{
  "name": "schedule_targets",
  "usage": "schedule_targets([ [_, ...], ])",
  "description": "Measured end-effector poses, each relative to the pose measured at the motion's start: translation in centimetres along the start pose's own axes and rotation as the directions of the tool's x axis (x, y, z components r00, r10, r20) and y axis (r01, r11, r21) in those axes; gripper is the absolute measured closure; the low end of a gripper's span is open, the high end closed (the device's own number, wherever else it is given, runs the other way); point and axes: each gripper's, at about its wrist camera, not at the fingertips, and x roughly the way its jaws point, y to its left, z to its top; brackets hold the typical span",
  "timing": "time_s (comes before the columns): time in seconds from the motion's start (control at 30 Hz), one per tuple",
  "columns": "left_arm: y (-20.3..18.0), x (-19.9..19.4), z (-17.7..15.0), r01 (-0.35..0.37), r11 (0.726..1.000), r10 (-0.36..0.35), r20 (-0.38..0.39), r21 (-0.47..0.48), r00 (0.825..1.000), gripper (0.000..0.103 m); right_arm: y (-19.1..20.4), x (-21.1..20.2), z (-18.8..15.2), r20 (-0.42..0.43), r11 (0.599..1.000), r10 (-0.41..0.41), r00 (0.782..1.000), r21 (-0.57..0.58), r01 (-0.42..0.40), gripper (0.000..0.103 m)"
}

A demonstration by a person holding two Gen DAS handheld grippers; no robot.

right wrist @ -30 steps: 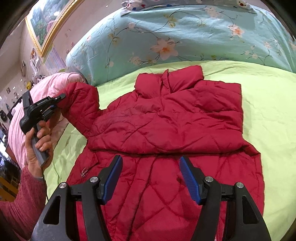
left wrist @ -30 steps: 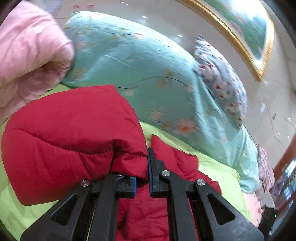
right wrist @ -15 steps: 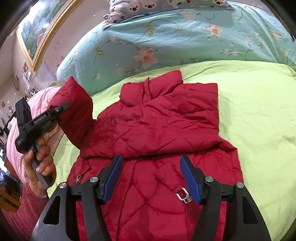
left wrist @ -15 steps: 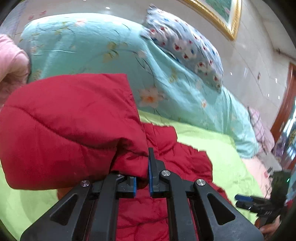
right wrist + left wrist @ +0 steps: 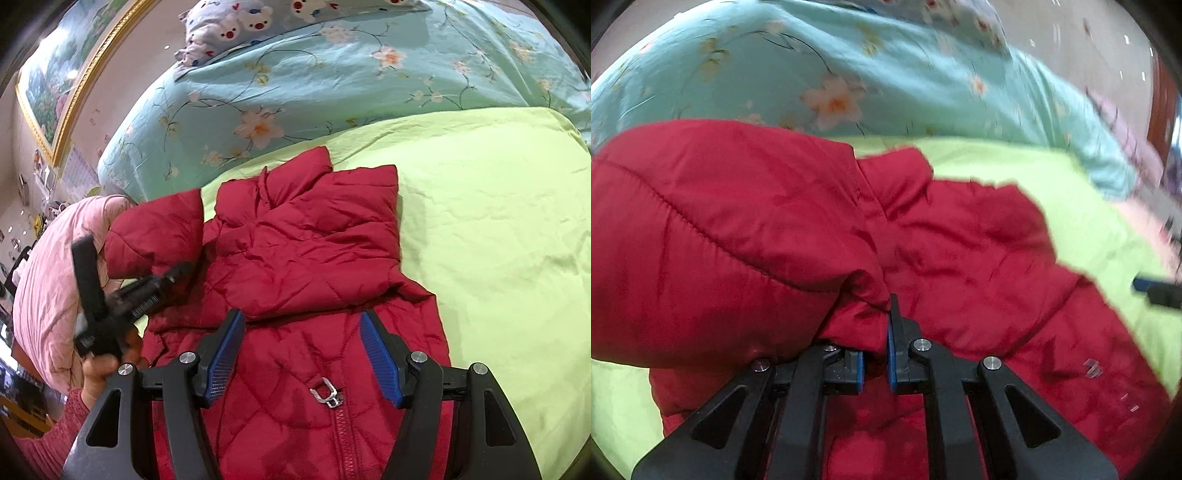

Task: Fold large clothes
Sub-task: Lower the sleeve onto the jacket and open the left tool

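A red quilted jacket (image 5: 306, 251) lies on a lime-green bed sheet (image 5: 498, 240), collar toward the far side, one sleeve folded across its chest. My left gripper (image 5: 875, 332) is shut on the cuff of the other red sleeve (image 5: 720, 229) and holds it lifted over the jacket body (image 5: 979, 258). In the right wrist view the left gripper (image 5: 177, 275) shows at the left, with the sleeve (image 5: 159, 232) in it. My right gripper (image 5: 301, 354) is open and empty just above the jacket's lower front, near the metal zipper pull (image 5: 327, 393).
A turquoise floral duvet (image 5: 332, 85) is piled along the far side of the bed, with a bear-print pillow (image 5: 258, 22) on top. A pink quilt (image 5: 48, 288) lies at the left edge. A gold-framed painting (image 5: 62, 81) hangs on the wall.
My left gripper has carried the sleeve rightward and inward over the jacket body. My right gripper has moved slightly forward over the lower front; the zipper pull has come into view.
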Motion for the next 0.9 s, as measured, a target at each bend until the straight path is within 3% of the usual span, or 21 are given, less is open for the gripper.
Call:
schedule_targets([
  [0.27,-2.7,1.7,-1.8,-0.102,0.973,0.115,-0.047,0.209,0.992,0.09,-1.2,1.5,1.8,-0.026,0.998,0.038,0.999,0.047,-0.037,0.036],
  [0.47,-5.8,2.2,-3.2,-0.173,0.89,0.196,-0.012,0.422,0.98,0.066,-1.3,3.2,3.8,-0.07,0.991,0.108,0.992,0.081,-0.103,0.031],
  [0.57,-6.5,2.2,-3.7,-0.193,0.851,0.215,0.01,0.488,0.977,0.065,-0.7,4.0,5.2,-0.098,0.985,0.155,0.983,0.087,-0.147,0.03],
  [0.77,-5.3,1.0,-3.7,-0.137,0.861,0.153,0.008,0.49,0.988,0.064,1.5,4.7,7.0,-0.109,0.984,0.177,0.978,0.042,-0.173,0.025],
  [0.9,-5.7,0.7,-4.0,-0.137,0.849,0.151,0.014,0.51,0.988,0.062,3.4,5.6,8.2,-0.128,0.979,0.201,0.971,0.019,-0.201,0.022],
])
